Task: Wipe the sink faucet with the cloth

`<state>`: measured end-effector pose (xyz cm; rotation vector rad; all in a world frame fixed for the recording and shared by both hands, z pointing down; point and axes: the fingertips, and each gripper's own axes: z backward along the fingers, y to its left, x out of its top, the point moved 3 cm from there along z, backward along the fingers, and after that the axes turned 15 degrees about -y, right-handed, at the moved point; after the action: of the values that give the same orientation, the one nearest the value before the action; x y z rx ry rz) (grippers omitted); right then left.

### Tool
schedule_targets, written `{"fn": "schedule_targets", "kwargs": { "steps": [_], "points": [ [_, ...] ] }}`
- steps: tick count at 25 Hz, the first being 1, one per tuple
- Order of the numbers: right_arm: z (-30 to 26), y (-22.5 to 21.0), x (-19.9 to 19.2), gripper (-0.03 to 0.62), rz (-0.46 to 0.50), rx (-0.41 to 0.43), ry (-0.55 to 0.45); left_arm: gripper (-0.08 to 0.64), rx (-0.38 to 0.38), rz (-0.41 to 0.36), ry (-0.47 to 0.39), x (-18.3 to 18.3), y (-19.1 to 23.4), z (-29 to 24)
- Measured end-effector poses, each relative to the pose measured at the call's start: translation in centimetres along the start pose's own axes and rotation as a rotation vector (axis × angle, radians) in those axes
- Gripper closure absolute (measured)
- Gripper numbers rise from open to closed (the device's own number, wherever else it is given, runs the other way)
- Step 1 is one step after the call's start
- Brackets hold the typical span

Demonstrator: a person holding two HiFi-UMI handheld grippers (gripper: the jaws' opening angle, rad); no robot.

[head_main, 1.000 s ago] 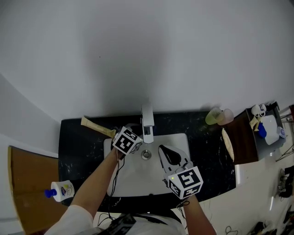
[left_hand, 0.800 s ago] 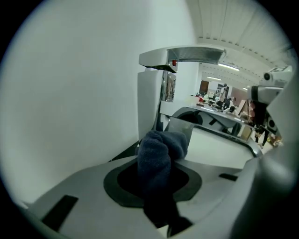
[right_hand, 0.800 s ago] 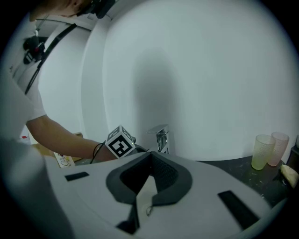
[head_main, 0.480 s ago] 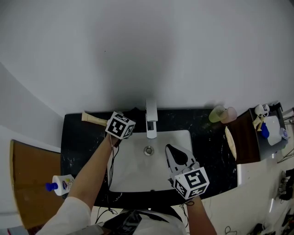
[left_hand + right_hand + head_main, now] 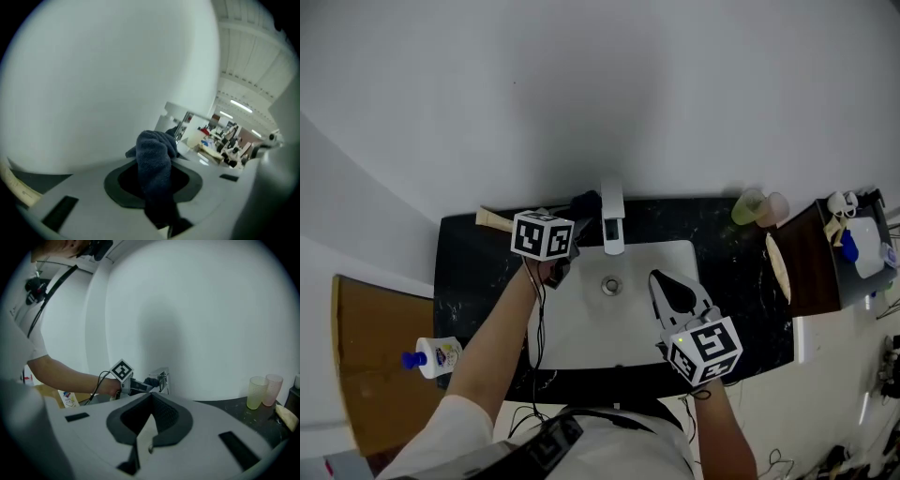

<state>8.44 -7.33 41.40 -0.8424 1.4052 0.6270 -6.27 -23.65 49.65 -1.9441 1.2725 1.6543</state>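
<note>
Dark-blue cloth (image 5: 154,159), clenched in left gripper (image 5: 157,197), lay just left of faucet (image 5: 612,220); right gripper (image 5: 145,427), closed empty, stood farther off.

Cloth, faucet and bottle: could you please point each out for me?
cloth (image 5: 153,157), left gripper view, its bunched middle
faucet (image 5: 613,223), head view, top of the spout
bottle (image 5: 441,356), head view, its white body

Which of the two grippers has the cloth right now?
The left gripper: a dark blue cloth is clamped in its jaws; the right gripper holds nothing.
</note>
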Motion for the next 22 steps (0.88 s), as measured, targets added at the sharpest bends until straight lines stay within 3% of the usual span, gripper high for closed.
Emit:
{"fn": "schedule_targets", "kwargs": {
  "steps": [4, 7, 11, 16, 22],
  "points": [
    [0.5, 0.4, 0.6, 0.588, -0.003, 0.019, -0.018, 0.466, -0.042, 0.133, -0.140, 3.1, -1.6, 2.1],
    [1.0, 0.7, 1.1, 0.588, -0.007, 0.029, -0.036, 0.467, -0.034, 0.147, -0.223, 5.3, -2.4, 3.9],
    [2.0, 0.9, 1.9, 0.588, -0.015, 0.045, -0.060, 0.468, -0.027, 0.161, -0.266, 5.9, -3.8, 6.0],
    [4.1, 1.8, 3.0, 0.588, -0.029, 0.077, -0.080, 0.467, -0.009, 0.170, -0.308, 4.6, -6.8, 10.4],
    [5.6, 2.9, 3.4, 0.588, -0.025, 0.137, -0.086, 0.466, 0.054, 0.108, -0.333, 2.1, -10.5, 16.9]
  ]
}}
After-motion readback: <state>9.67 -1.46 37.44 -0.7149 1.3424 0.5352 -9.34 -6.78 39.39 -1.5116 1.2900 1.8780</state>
